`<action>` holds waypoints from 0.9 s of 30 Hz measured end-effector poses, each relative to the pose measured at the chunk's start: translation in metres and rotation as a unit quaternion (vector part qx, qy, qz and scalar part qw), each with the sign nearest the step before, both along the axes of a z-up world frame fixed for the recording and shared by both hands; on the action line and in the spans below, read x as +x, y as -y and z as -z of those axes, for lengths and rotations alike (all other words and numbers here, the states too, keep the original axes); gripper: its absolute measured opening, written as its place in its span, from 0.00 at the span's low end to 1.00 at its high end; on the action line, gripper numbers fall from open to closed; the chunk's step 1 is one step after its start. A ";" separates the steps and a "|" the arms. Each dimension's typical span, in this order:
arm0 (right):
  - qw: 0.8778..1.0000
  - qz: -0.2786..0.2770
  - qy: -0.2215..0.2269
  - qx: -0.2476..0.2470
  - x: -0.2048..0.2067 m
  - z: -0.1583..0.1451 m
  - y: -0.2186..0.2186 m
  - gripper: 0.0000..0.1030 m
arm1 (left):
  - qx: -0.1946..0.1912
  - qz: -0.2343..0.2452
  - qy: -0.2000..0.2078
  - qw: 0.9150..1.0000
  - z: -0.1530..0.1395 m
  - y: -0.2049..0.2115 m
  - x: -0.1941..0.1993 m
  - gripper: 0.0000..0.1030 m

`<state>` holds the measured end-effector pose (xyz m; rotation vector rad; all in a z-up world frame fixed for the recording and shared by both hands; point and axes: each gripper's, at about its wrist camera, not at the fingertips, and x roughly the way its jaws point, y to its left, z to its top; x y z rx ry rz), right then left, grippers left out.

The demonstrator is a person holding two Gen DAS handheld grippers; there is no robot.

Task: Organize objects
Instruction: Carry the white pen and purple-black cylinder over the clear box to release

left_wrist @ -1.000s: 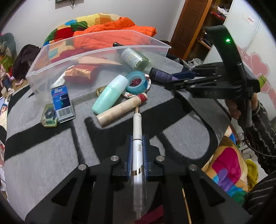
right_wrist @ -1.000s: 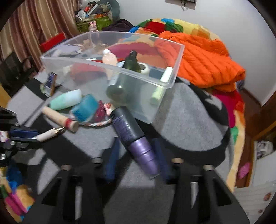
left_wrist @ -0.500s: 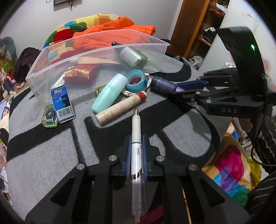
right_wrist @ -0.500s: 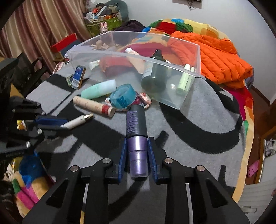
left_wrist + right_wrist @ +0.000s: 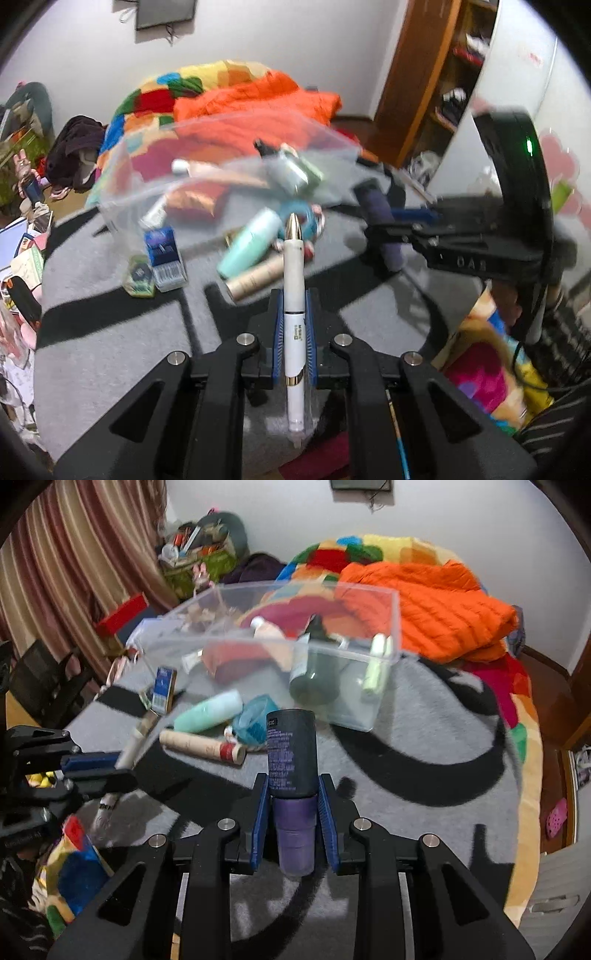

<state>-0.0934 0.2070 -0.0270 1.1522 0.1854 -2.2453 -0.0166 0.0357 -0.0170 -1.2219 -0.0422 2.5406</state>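
While both loads are clear of the blanket, the clear bin is taken as the landmark for all entries.

Left hand-held gripper (image 5: 293, 314): closed on the white pen (image 5: 293, 295), blue pads pressing its barrel from both sides.
Pen axis: runs straight along the fingers, gold tip pointing toward the clear bin (image 5: 229, 147); bin lies ahead, up and slightly left.
Right hand-held gripper (image 5: 293, 808): clamped on the purple cap of the dark bottle (image 5: 291, 757).
Bottle axis: in line with the fingers, dark flat base leading toward the clear bin (image 5: 395, 627), which lies straight ahead.
Nearer arm: cannot say with certainty; the right one looks a little nearer the bin's front wall.
Materials: bin is thin transparent plastic, straight-walled, already holding a green bottle (image 5: 314, 675) and tubes; pen smooth and slim, likely to slip if loosened; bottle a rigid matt cylinder.
Loose items before the bin: mint tube (image 5: 208, 710), tan tube with red band (image 5: 203, 744), teal tape roll (image 5: 255, 716), on grey woolly blanket (image 5: 424, 768).
Image quality: left view motion-blurred.
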 end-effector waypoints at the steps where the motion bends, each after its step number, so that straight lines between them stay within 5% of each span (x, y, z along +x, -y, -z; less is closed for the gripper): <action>1: 1.000 0.005 -0.006 -0.006 0.000 -0.006 -0.002 0.23 | 0.011 -0.006 -0.007 1.000 -0.006 0.004 0.000 0.10; 18: 0.991 0.050 -0.094 -0.086 -0.019 -0.083 -0.001 0.23 | 0.044 -0.060 -0.127 0.989 -0.097 0.040 -0.017 0.10; 27: 0.988 0.065 -0.109 -0.085 -0.046 -0.088 0.021 0.23 | 0.042 -0.073 -0.132 0.988 -0.108 0.047 -0.065 0.10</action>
